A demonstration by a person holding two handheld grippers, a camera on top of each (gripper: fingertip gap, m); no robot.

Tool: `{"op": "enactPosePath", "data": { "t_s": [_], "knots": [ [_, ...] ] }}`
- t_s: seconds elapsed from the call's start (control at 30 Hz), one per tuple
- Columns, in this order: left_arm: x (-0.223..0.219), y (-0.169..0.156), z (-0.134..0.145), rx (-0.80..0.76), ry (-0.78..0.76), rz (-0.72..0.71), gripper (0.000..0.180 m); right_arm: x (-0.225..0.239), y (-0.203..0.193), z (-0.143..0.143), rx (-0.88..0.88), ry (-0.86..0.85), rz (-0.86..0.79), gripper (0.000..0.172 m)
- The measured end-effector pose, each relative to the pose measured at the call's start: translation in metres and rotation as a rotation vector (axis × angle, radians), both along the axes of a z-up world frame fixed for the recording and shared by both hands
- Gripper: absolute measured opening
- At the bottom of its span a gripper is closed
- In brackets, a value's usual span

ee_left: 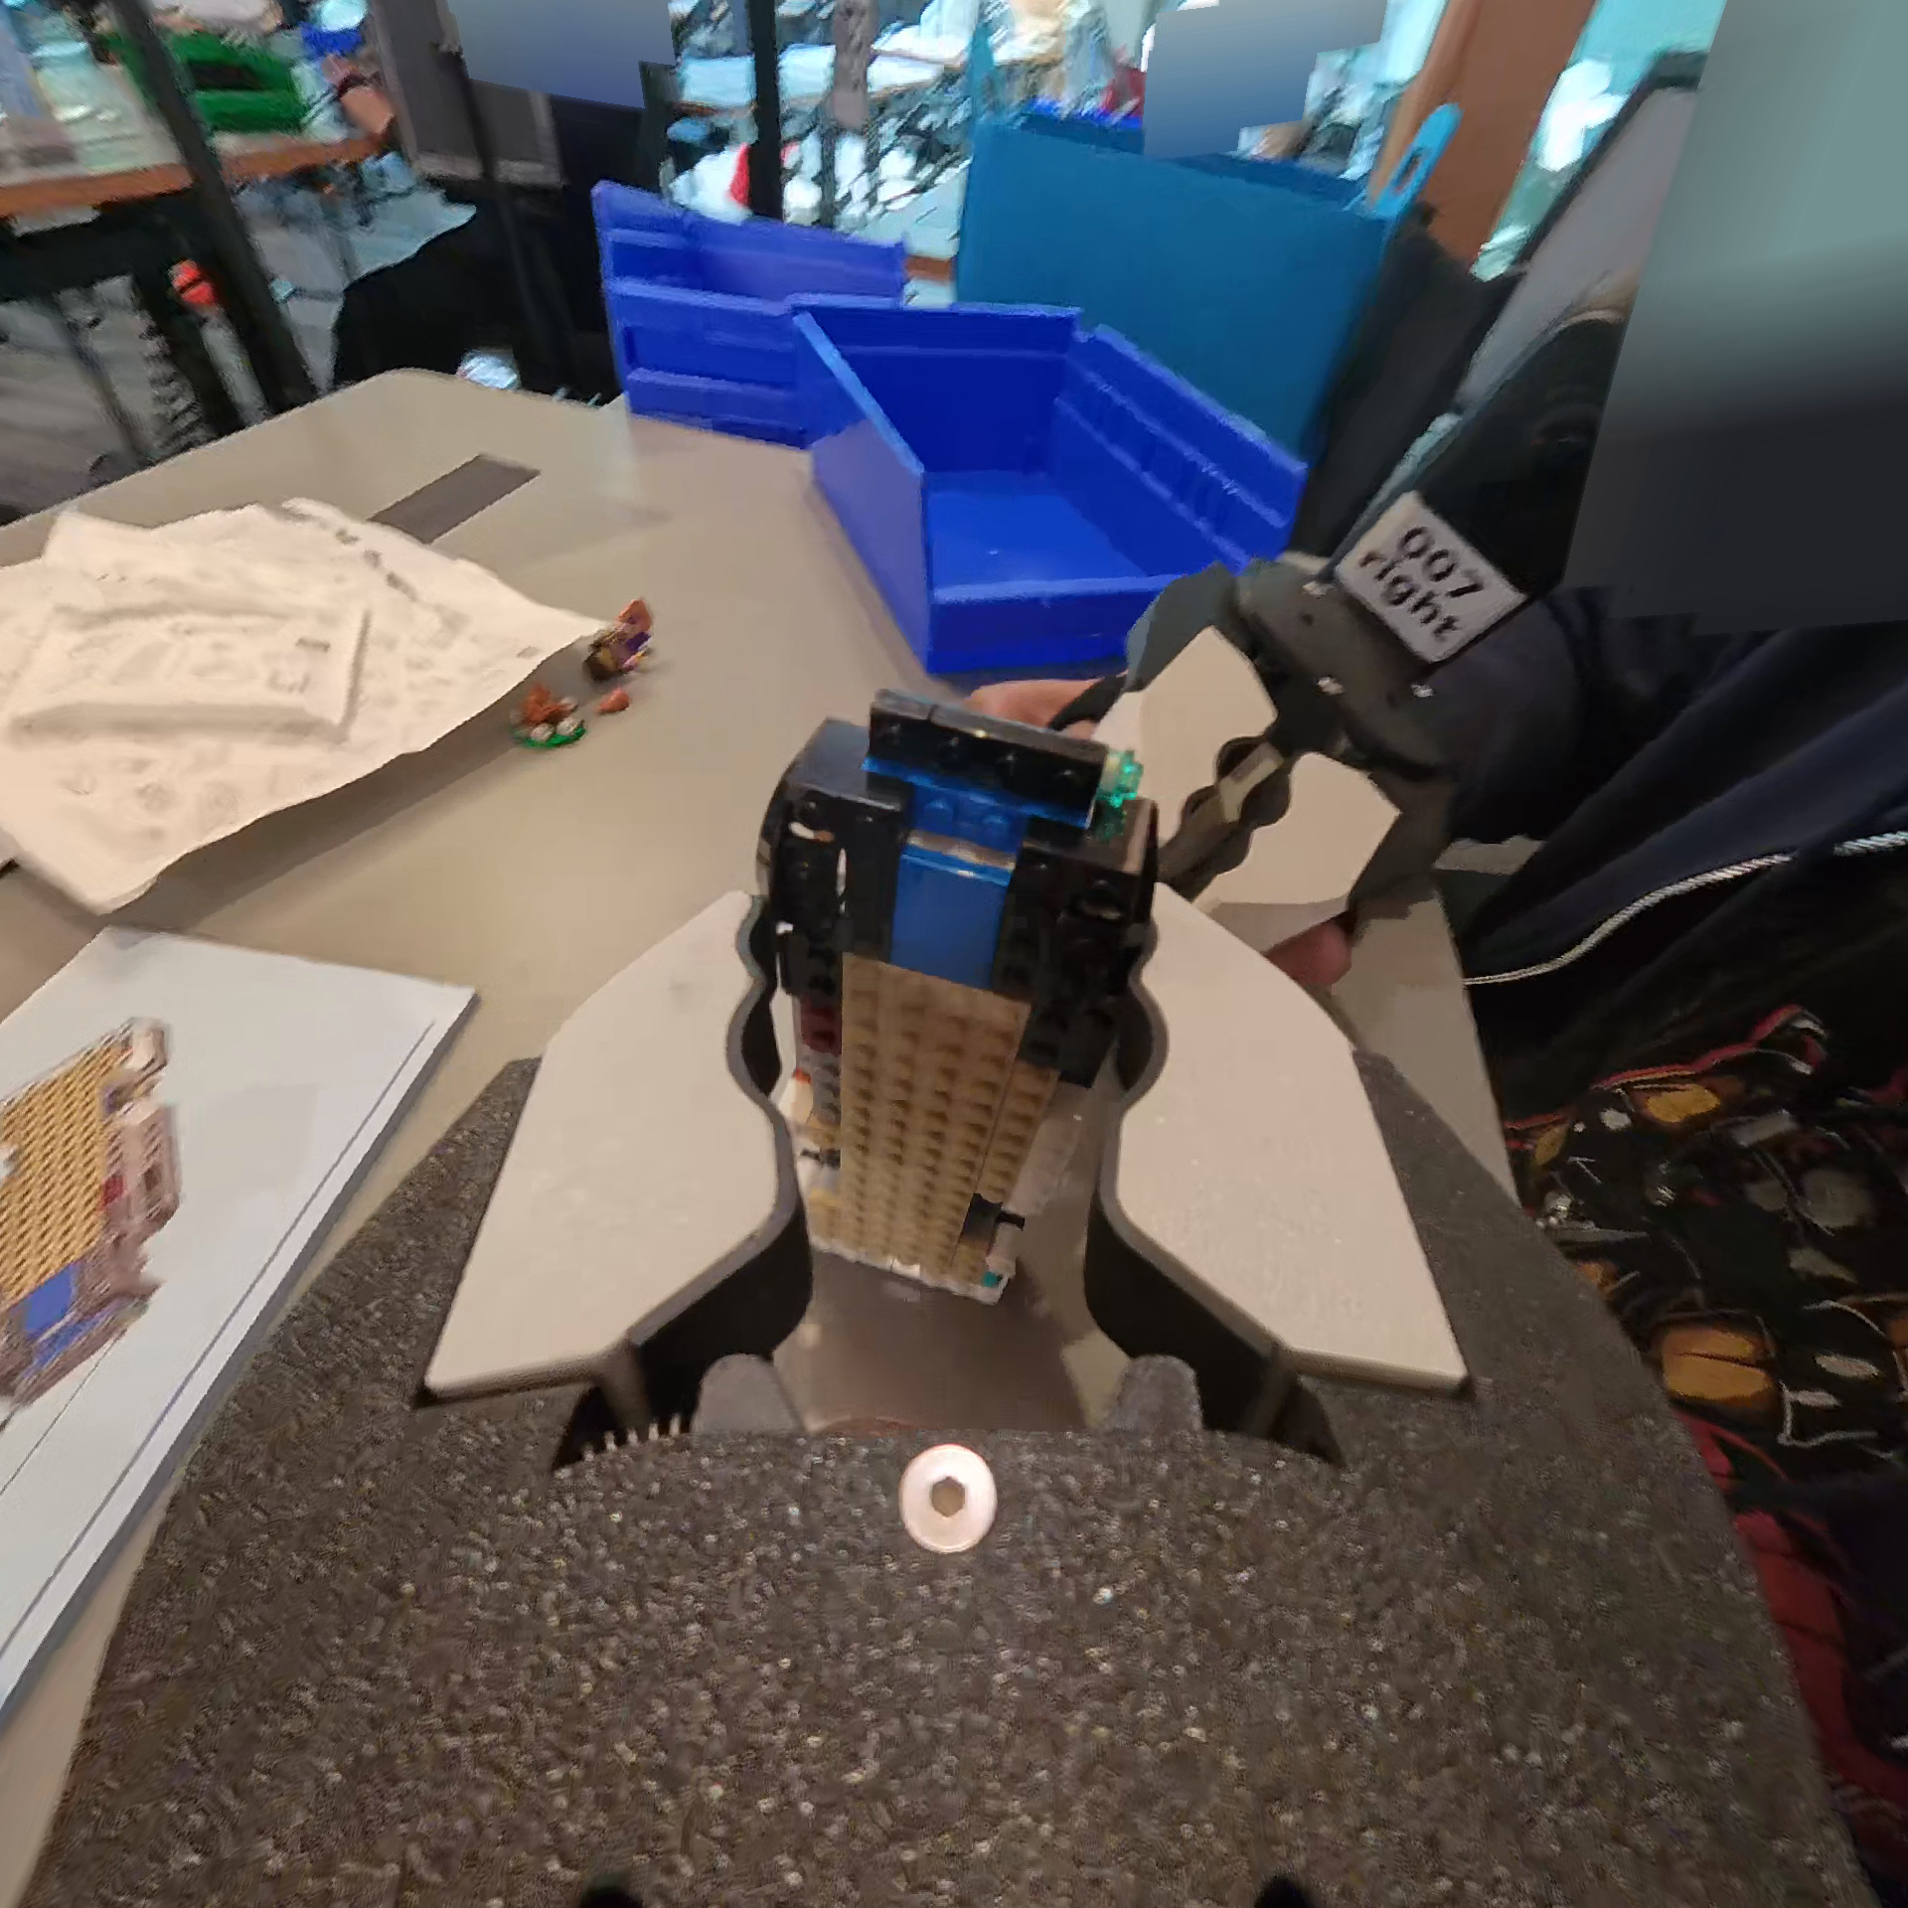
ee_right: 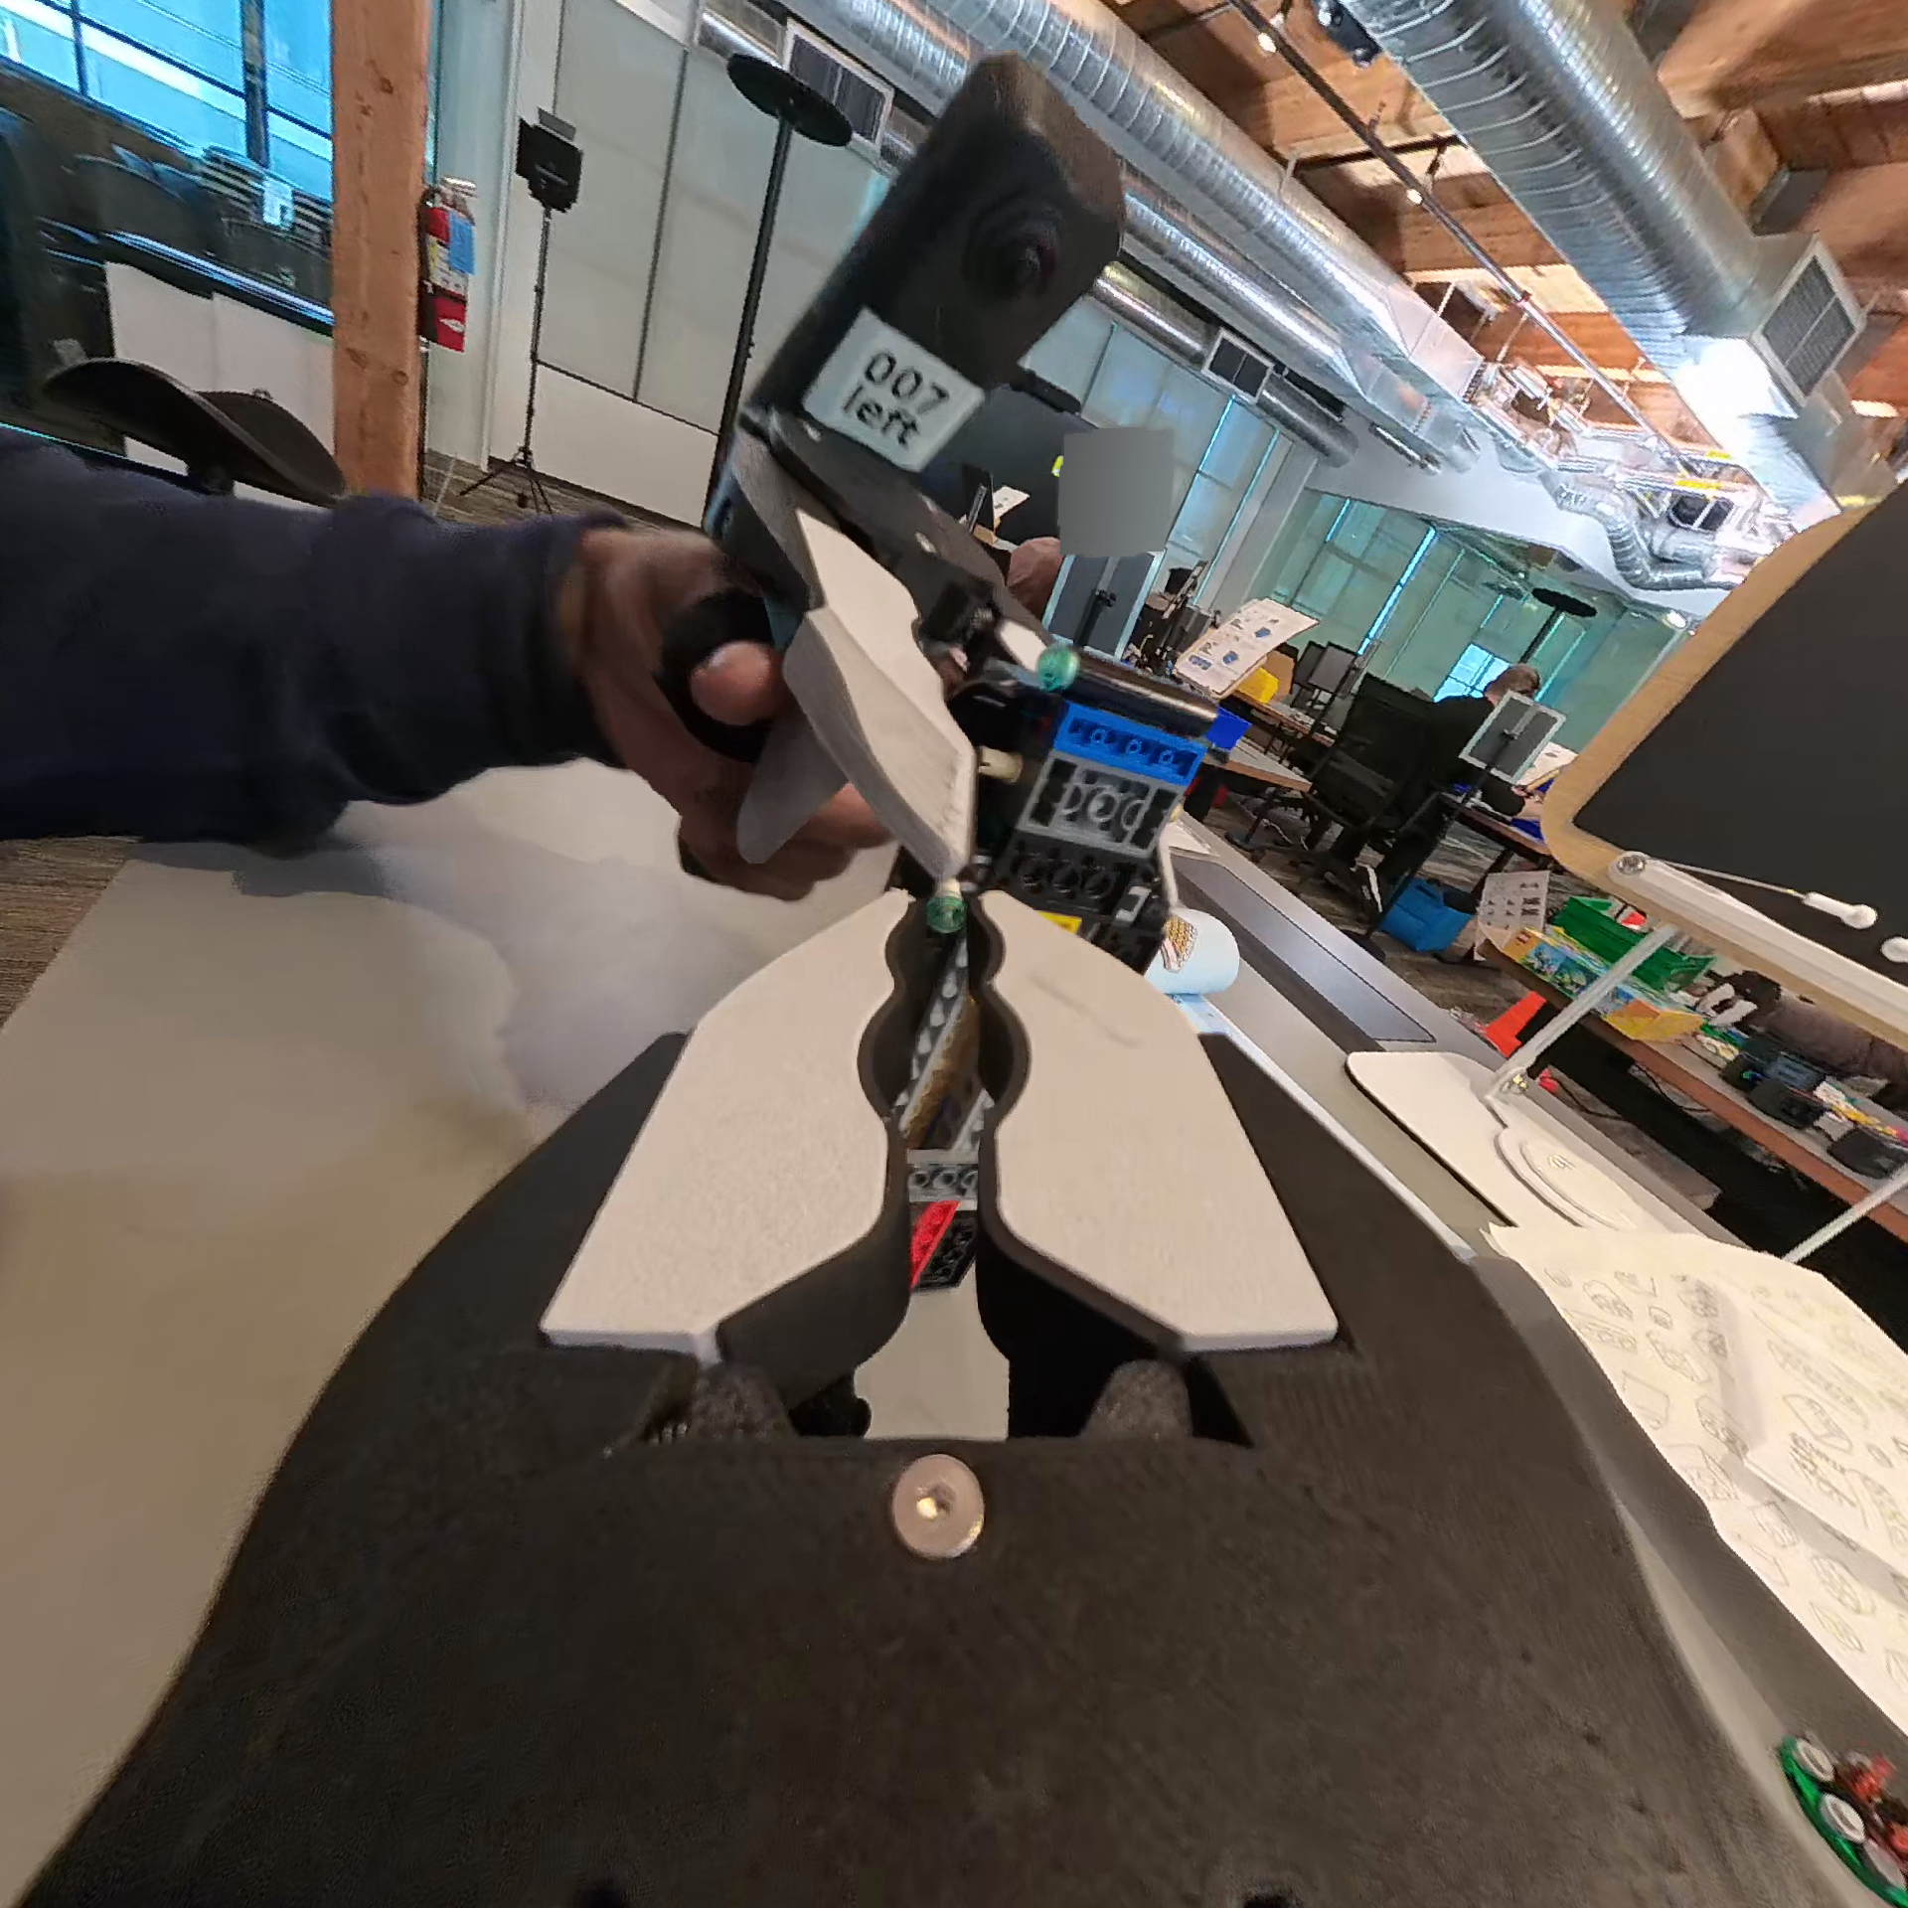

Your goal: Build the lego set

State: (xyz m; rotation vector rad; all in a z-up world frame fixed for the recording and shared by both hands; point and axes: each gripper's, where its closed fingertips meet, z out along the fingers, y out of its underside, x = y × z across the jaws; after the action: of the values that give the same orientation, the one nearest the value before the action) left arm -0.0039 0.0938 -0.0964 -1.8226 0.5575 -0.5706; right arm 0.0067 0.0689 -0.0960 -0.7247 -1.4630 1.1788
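My left gripper (ee_left: 950, 929) is shut on a brick model (ee_left: 940, 1032) with black sides, a blue top strip and a tan studded face. Its pads press both black sides and hold it above the grey table (ee_left: 619, 826). My right gripper (ee_right: 945, 919) is shut on a thin grey and tan brick piece (ee_right: 942, 1043) with a green stud at its tip. That tip meets the model (ee_right: 1115, 816). In the left wrist view the right gripper (ee_left: 1218, 816) sits at the model's right side. The left gripper's fingers (ee_right: 888, 743) show in the right wrist view.
An open blue bin (ee_left: 1032, 496) and more blue bins stand behind the model. Printed sheets (ee_left: 207, 640) and a booklet (ee_left: 207, 1115) lie at the left, with small brick bits (ee_left: 578, 702) beside them. A white stand base (ee_right: 1445, 1115) and sheets (ee_right: 1755, 1373) lie at the right.
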Motion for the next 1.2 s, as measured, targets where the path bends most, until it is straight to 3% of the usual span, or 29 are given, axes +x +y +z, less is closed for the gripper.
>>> {"op": "enactPosePath", "data": {
  "t_s": [0.23, 0.6, 0.83, 1.0, 1.1, 1.2],
  "knots": [
    [-0.008, -0.002, -0.005, -0.090, 0.107, 0.178, 0.061, -0.004, -0.001, -0.009, -0.002, -0.036, 0.001, 0.006],
    [-0.017, -0.002, -0.003, -0.096, 0.172, 0.409, 0.060, -0.007, -0.004, -0.016, 0.014, -0.064, -0.007, 0.007],
    [-0.014, -0.004, -0.002, -0.028, 0.185, 0.313, 0.060, -0.005, -0.003, -0.011, -0.013, -0.054, 0.005, 0.007],
    [-0.008, -0.009, 0.001, 0.024, 0.147, 0.152, 0.057, -0.003, 0.003, -0.010, -0.041, -0.063, 0.029, 0.007],
    [-0.008, -0.013, -0.001, -0.023, 0.108, 0.085, 0.057, -0.001, 0.005, -0.010, -0.046, -0.063, 0.032, 0.007],
    [-0.014, -0.014, -0.002, -0.106, 0.129, 0.104, 0.057, -0.002, 0.001, -0.014, -0.031, -0.073, 0.042, 0.007]
  ]
}}
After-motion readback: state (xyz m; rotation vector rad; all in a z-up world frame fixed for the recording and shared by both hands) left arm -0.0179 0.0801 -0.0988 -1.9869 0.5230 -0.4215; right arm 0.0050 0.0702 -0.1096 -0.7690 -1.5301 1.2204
